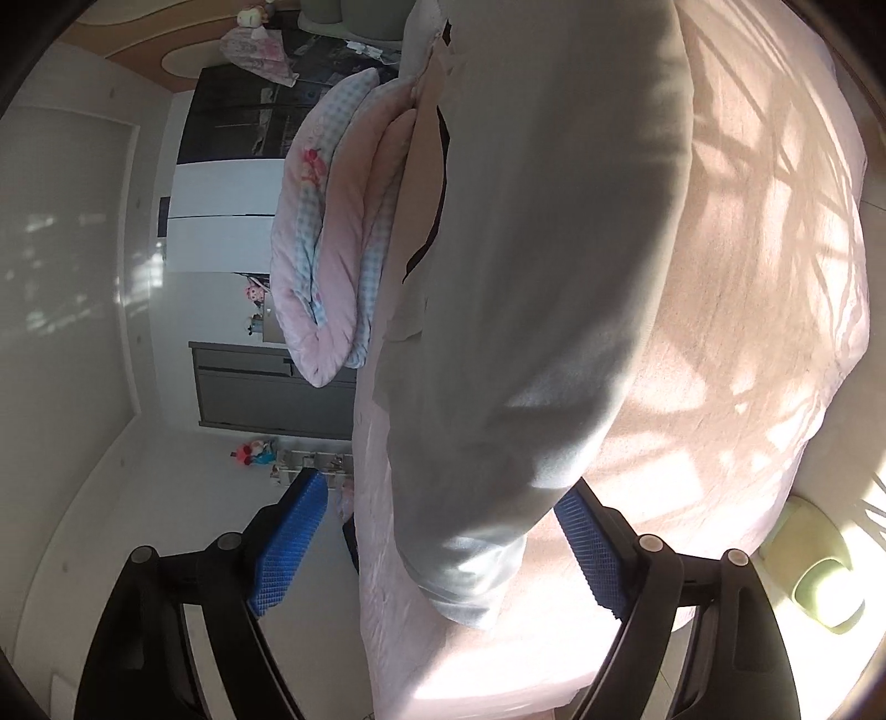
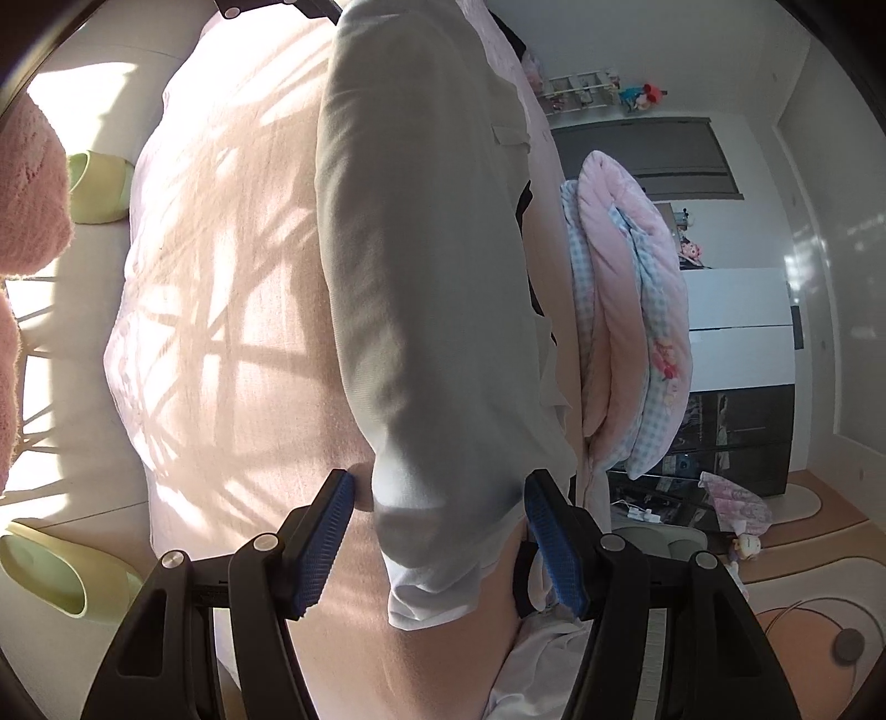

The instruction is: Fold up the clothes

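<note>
A grey folded garment [image 1: 531, 266] lies lengthwise on the pink bed sheet [image 1: 747, 332]. In the left wrist view its near end sits between my left gripper's [image 1: 440, 551] blue pads [image 1: 288, 548]. The jaws stand wide and neither pad presses on the cloth. In the right wrist view the garment's other end [image 2: 437, 387] lies between my right gripper's [image 2: 440, 545] pads [image 2: 554, 548]. The right-hand pad is against the cloth edge and the other pad stands a little off it. The cloth is not pinched there. Part of the left gripper [image 2: 277, 6] shows at the garment's far end.
A rolled pink and blue checked quilt [image 2: 631, 343] lies on the bed beyond the garment. Green slippers [image 2: 97, 188] are on the floor beside the bed, and a pink fluffy sleeve [image 2: 27, 194] is at the frame edge. A dark cabinet [image 2: 731, 437] and white drawers [image 2: 736, 327] stand behind.
</note>
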{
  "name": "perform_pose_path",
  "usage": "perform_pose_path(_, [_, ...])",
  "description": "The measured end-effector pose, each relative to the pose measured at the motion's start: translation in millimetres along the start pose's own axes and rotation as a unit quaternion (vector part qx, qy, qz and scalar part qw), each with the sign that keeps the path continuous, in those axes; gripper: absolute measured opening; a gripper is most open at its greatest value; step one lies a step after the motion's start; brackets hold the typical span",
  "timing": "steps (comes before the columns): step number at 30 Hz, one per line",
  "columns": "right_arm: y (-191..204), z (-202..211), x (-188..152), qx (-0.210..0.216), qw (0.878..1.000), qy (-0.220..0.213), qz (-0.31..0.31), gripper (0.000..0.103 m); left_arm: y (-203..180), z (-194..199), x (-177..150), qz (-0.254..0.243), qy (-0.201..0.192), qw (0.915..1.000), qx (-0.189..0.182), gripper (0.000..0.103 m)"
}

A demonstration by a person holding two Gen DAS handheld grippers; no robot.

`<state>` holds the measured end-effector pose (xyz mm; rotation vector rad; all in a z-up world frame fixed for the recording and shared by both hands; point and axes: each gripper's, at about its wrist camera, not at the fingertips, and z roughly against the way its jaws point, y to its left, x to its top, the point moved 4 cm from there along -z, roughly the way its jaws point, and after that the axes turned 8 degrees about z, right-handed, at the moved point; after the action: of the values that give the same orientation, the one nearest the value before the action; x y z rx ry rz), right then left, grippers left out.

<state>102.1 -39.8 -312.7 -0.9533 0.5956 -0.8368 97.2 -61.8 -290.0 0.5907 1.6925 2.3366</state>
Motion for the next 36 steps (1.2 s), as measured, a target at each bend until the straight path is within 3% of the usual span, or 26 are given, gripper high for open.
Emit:
perform_pose_path(5, [-8, 3, 2, 0.0, 1.0, -0.001, -0.007, 0.063, 10, -3, 4, 0.015, 0.006, 0.9997, -0.02, 0.09])
perform_pose_path(10, [-31, 4, 1, -0.018, 1.0, -0.002, -0.022, 0.064, 30, -4, 8, 0.022, 0.002, 0.9997, -0.009, 0.091])
perform_pose_path(12, [-37, 1, 0, -0.017, 0.999, -0.001, -0.033, 0.073, 34, -5, 10, 0.028, 0.004, 0.9996, -0.011, 0.091])
perform_pose_path(14, [-37, -4, 0, -0.015, 0.999, 0.001, -0.036, 0.074, 36, -8, 12, 0.033, 0.007, 0.9994, -0.013, 0.092])
perform_pose_path(25, [-19, -19, 14, -0.071, 0.997, 0.008, 0.018, 0.074, 19, -12, 9, -0.029, -0.021, 0.9986, 0.039, 0.098])
perform_pose_path(31, [-20, -21, 17, -0.09, 0.996, 0.005, 0.022, 0.078, 5, -13, 7, -0.112, -0.064, 0.9866, 0.1, 0.103])
perform_pose_path(36, [-26, -29, 19, -0.103, 0.994, 0.025, 0.004, 0.079, 9, -14, 6, -0.103, -0.063, 0.9887, 0.089, 0.103])
